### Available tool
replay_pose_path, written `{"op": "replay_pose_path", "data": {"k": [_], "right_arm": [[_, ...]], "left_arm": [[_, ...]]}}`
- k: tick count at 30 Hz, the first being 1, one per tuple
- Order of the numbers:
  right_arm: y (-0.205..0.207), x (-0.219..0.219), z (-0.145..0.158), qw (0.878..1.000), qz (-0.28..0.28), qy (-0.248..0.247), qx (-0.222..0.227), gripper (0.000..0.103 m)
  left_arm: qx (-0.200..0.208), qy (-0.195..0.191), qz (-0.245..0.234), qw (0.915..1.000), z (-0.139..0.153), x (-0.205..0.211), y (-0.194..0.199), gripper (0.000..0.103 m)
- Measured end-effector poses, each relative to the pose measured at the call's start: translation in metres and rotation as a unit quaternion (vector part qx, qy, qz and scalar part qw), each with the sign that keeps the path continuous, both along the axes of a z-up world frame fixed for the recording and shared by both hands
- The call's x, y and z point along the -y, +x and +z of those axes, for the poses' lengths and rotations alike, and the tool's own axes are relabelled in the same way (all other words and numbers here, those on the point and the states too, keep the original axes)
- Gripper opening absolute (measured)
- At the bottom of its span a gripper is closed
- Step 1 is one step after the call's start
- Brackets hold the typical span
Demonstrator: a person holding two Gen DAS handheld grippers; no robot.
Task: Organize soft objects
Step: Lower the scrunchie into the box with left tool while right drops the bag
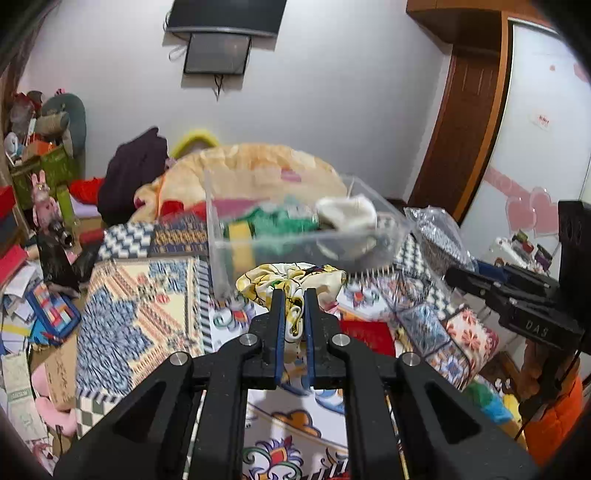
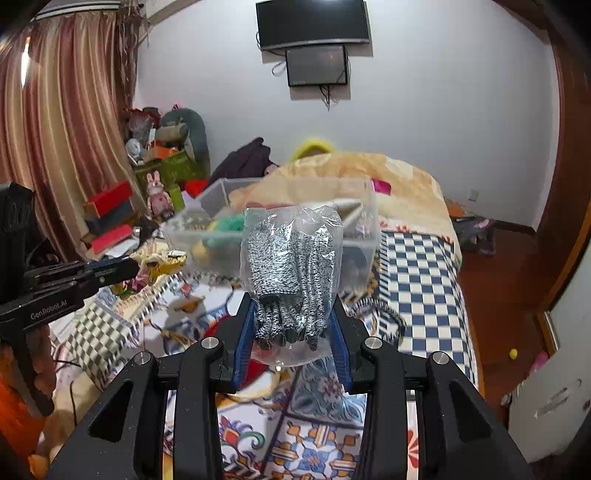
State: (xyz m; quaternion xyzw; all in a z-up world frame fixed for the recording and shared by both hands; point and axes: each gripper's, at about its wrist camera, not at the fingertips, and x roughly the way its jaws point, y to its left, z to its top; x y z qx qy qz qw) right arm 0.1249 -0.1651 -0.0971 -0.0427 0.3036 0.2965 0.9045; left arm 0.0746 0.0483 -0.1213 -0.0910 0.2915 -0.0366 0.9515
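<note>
My left gripper (image 1: 294,295) is shut on a yellow and white patterned silky cloth (image 1: 291,278), lifted just above the bed in front of a clear plastic bin (image 1: 221,236). In the bin lie green, yellow and white soft items (image 1: 347,214). My right gripper (image 2: 292,314) is shut on a clear bag of black-and-white speckled knitwear (image 2: 291,266), held up before the same bin (image 2: 177,229). In the right wrist view the left gripper (image 2: 129,267) comes in from the left with the cloth (image 2: 159,262). The right gripper (image 1: 454,277) and its bag (image 1: 436,236) appear at the right of the left wrist view.
The bed carries a colourful patterned quilt (image 1: 140,306) and a blue-white checked sheet (image 2: 417,277), with a peach blanket heap (image 1: 258,166) behind the bin. Boxes, toys and papers crowd the floor at the left (image 1: 33,295). A dark screen (image 2: 314,26) hangs on the far wall.
</note>
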Motion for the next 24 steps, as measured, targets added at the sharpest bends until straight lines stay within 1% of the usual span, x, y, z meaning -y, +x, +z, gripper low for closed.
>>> {"op": "replay_pose_path", "data": {"k": [2,6,11,17,24], "right_arm": [[0.002,-0.002,0.007,1.0,0.002,0.009,0.007,0.034],[0.005,-0.009,0.018,0.999,0.006,0.025,0.022,0.034],[0.016,-0.024,0.027,0.999,0.013,0.034,0.039,0.034],[0.035,-0.042,0.028,0.998,0.021,0.039,0.049,0.034],[0.061,-0.063,0.024,0.998,0.039,0.038,0.035,0.034]], "left_arm": [[0.011,-0.002,0.003,0.9999,0.009,-0.003,0.001,0.009],[0.041,0.006,0.012,0.9991,0.027,-0.006,0.008,0.009],[0.068,0.014,0.023,0.9973,0.042,-0.009,0.025,0.009],[0.079,0.014,0.036,0.9961,0.044,-0.019,0.048,0.009],[0.077,0.021,0.051,0.9955,0.037,-0.023,0.074,0.009]]}}
